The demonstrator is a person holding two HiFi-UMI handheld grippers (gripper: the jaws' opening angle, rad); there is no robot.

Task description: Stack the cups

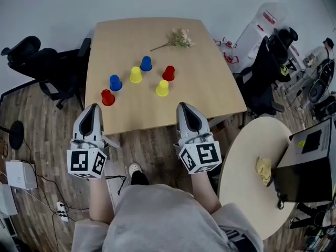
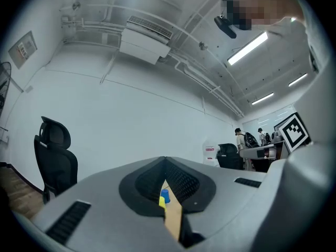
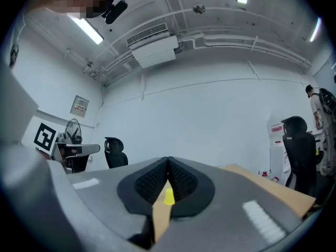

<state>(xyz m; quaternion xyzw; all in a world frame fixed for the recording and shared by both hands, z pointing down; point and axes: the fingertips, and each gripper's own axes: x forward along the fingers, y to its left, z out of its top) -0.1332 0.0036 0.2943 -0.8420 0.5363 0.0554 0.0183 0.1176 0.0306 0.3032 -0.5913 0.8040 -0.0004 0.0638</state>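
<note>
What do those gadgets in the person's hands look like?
The left gripper and right gripper match: light grey tapered shells, black ribbed pads, each carrying a cube of black-and-white square markers. The person wears a grey top.

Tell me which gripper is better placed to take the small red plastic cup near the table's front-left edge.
Left. The left gripper hovers just short of that red cup; the right gripper faces the small yellow plastic cup further right. Both are shut and empty.
</note>
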